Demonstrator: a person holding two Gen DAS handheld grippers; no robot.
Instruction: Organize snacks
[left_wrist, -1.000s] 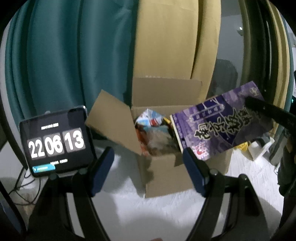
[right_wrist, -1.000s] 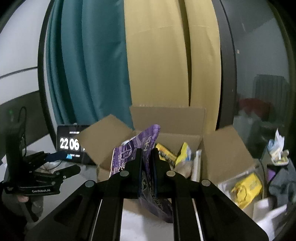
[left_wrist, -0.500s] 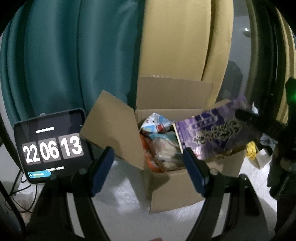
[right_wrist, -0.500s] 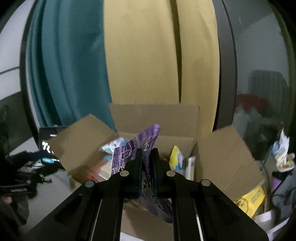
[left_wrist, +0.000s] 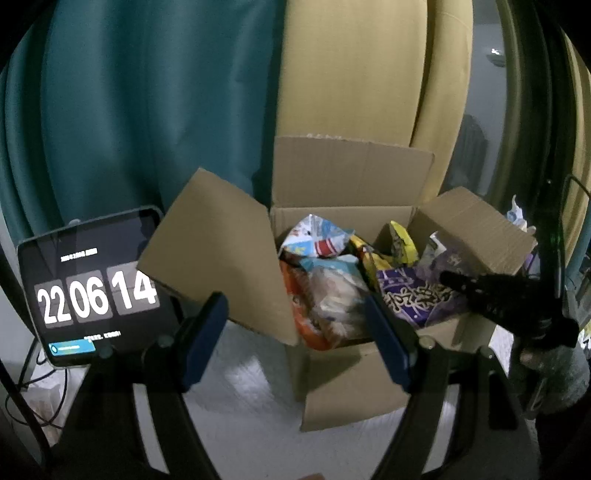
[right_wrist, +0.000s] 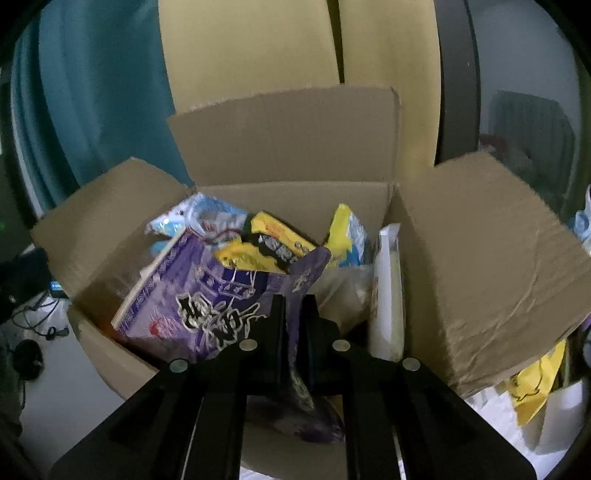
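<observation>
Purple snack bag (right_wrist: 207, 295) lowered into cardboard box (right_wrist: 480, 258), right tool (right_wrist: 293, 306) clenching it, left tool (left_wrist: 295, 325) released, white surface (left_wrist: 240, 406), teal curtain (left_wrist: 129, 110).

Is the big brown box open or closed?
Open. The cardboard box has its flaps folded outward, and snack bags show inside, including the purple bag held by the right gripper.

Matt corrugated cardboard box (right_wrist: 480, 258) holds a glossy purple plastic snack bag (right_wrist: 207, 295)
</observation>
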